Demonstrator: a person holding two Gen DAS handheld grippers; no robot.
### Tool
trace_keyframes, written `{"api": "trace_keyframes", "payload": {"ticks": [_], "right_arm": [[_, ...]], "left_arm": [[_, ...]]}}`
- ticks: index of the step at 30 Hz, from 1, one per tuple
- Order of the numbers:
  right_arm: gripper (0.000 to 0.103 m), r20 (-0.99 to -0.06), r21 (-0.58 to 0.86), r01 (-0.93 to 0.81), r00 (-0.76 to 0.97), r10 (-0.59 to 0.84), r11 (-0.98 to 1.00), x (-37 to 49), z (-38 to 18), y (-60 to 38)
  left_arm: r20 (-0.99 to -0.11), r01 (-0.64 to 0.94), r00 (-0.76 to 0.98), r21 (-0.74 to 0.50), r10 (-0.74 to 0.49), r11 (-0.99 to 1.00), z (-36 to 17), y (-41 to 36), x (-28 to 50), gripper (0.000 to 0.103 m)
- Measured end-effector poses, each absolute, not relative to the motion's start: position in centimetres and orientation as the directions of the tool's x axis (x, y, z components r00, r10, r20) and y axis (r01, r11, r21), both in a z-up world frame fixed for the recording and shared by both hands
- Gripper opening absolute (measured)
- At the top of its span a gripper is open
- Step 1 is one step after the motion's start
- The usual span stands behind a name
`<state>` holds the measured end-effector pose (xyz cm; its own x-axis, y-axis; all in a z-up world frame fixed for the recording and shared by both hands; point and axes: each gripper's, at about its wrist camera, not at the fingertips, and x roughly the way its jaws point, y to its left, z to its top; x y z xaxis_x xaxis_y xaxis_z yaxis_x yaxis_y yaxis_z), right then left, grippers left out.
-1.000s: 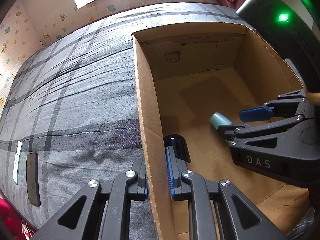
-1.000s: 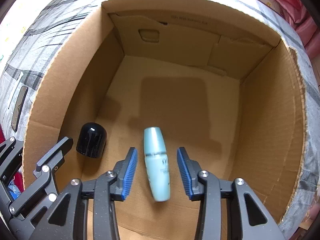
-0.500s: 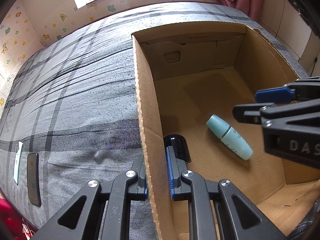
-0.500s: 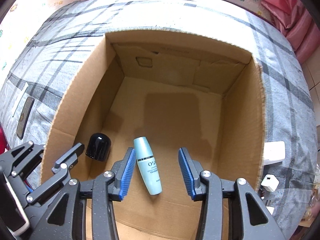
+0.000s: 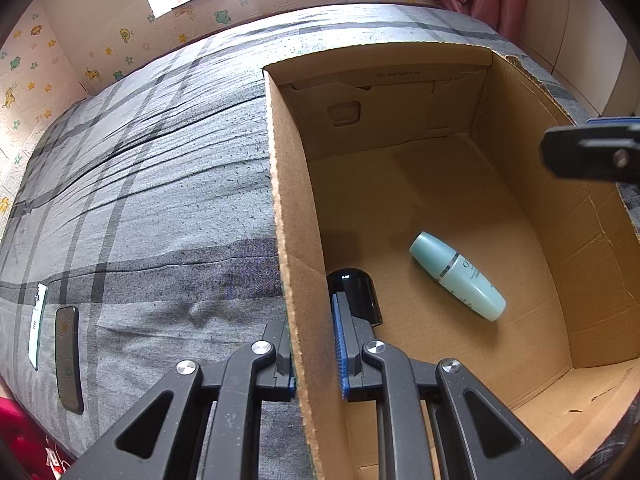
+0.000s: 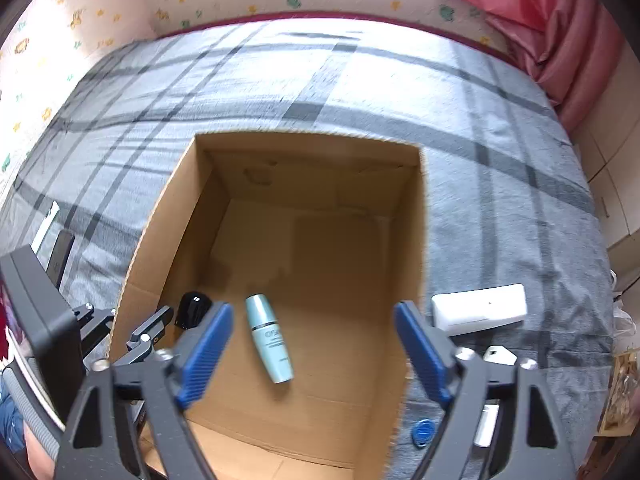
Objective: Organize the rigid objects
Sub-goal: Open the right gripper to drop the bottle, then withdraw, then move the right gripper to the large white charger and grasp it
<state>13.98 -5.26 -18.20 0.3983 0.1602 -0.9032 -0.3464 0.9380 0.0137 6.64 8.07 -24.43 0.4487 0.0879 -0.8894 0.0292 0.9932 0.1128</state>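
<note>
While the pale teal plastic bottle [image 6: 269,339] lies flat on the brown cardboard box [image 6: 414,240] floor beside a black cap [image 6: 193,309], right gripper [image 6: 314,354] fingers are opening, empty, above; left gripper [image 5: 314,354] pinches the box wall, presumably steadying it.

Left gripper [image 5: 314,354] angled steeply down, jaws clamped tight on a brown cardboard box wall [image 5: 296,280], right gripper [image 6: 314,350] angled down, jaws opening, nothing between them
</note>
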Motion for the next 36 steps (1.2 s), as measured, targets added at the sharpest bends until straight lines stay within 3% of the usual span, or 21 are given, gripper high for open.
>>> {"api": "trace_keyframes", "payload": {"ticks": [3, 18, 36], "right_arm": [[0.101, -0.883, -0.002, -0.319, 0.445, 0.147, 0.948, 13.8, -17.1, -6.7], [0.103, -0.86, -0.01, -0.156, 0.505, 0.071, 0.988, 13.2, -14.9, -16.7], [0.103, -0.909, -0.081, -0.012, 0.411, -0.069, 0.997, 10.4, -21.4, -25.7]], "left_arm": [[-0.89, 0.03, 0.448, 0.114, 0.089, 0.993, -24.4, 8.1, 6.6, 0.015], [-0.889, 0.03, 0.448, 0.118, 0.092, 0.993, -24.3, 7.9, 6.6, 0.015], [-0.889, 0.031, 0.447, 0.124, 0.097, 0.992, -24.3, 7.7, 6.6, 0.015]]}}
